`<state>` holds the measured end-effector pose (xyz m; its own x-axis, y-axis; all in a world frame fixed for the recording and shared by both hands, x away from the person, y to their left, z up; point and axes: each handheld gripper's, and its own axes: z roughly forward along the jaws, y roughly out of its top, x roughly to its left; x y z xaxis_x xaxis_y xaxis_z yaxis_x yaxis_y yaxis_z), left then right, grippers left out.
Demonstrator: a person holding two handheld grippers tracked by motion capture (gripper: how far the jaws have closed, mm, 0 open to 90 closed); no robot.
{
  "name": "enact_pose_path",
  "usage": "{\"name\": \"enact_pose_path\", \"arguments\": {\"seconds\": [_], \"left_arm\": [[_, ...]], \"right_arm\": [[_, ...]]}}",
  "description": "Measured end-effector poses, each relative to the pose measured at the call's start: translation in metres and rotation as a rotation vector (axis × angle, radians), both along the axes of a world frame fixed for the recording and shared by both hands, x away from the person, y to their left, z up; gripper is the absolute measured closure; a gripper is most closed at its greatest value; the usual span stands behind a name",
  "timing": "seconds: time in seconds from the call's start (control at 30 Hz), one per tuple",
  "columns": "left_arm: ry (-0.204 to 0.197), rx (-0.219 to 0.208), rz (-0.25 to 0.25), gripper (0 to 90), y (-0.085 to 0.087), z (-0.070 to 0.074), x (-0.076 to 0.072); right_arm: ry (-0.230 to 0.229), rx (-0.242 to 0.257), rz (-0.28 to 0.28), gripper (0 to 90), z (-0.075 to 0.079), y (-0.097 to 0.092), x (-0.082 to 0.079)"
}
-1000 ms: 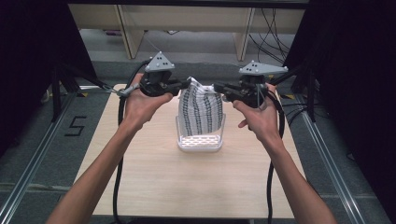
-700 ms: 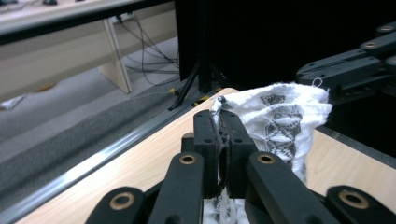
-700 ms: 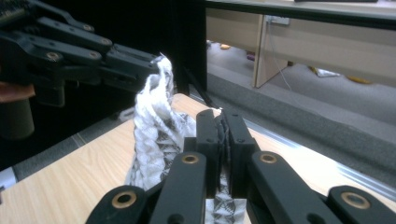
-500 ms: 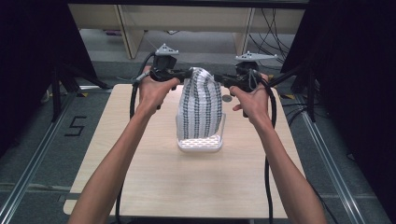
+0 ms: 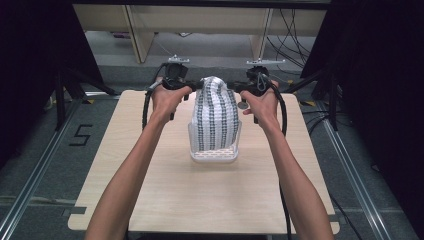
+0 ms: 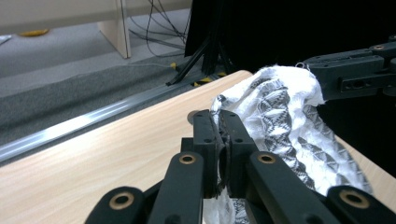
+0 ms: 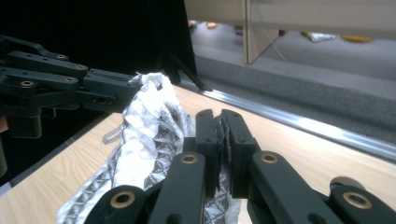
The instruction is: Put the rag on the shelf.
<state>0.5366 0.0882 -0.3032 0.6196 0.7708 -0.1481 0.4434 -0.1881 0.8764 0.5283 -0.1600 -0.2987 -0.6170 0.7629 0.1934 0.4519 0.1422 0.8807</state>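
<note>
A white cloth with black patterned stripes (image 5: 215, 115) is held up by its top edge between my two grippers, and its lower part hangs into a white perforated basket (image 5: 212, 156) at the middle of the table. My left gripper (image 5: 192, 86) is shut on the cloth's left top corner. My right gripper (image 5: 239, 89) is shut on the right top corner. In the left gripper view the jaws (image 6: 220, 114) pinch the cloth (image 6: 280, 107), with the other gripper (image 6: 355, 74) beyond. In the right gripper view the jaws (image 7: 218, 114) clamp the cloth (image 7: 149, 121).
The basket stands on a light wooden table (image 5: 150, 200). A small round dark disc (image 5: 242, 105) shows by the right hand. Metal rails (image 5: 30, 175) run along both sides, and wooden furniture legs (image 5: 137, 35) and cables lie beyond the far edge.
Both hands have moved toward the table's far edge and lower, carrying the cloth's top edge with them. The cloth now leans back over the basket.
</note>
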Motion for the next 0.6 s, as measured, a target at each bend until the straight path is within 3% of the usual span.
{"name": "enact_pose_path", "arguments": {"seconds": [0.17, 0.2, 0.33, 0.37, 0.43, 0.5, 0.6], "left_arm": [[0.026, -0.009, 0.014, 86.0, 0.001, -0.010, 0.005], [0.028, 0.013, 0.011, 85.9, 0.003, -0.011, 0.006], [0.053, 0.028, 0.007, 84.5, 0.003, -0.019, 0.008], [0.054, 0.033, 0.008, 81.4, 0.003, -0.020, 0.009], [0.049, 0.076, 0.053, 61.2, 0.001, -0.021, 0.009], [0.055, 0.090, 0.080, 43.4, -0.002, -0.021, 0.010], [0.067, 0.122, 0.065, 32.4, -0.002, -0.021, 0.008]], "right_arm": [[0.037, -0.006, -0.034, 85.4, -0.010, 0.003, 0.009], [0.044, -0.007, -0.038, 84.9, -0.012, 0.004, 0.010], [0.051, -0.020, -0.045, 78.6, -0.017, 0.007, 0.014], [0.057, -0.024, -0.052, 73.5, -0.018, 0.008, 0.015], [0.066, -0.031, -0.074, 67.1, -0.020, 0.009, 0.016], [0.060, -0.022, -0.079, 61.1, -0.021, 0.009, 0.015], [0.048, -0.020, -0.081, 58.0, -0.022, 0.004, 0.014]]}}
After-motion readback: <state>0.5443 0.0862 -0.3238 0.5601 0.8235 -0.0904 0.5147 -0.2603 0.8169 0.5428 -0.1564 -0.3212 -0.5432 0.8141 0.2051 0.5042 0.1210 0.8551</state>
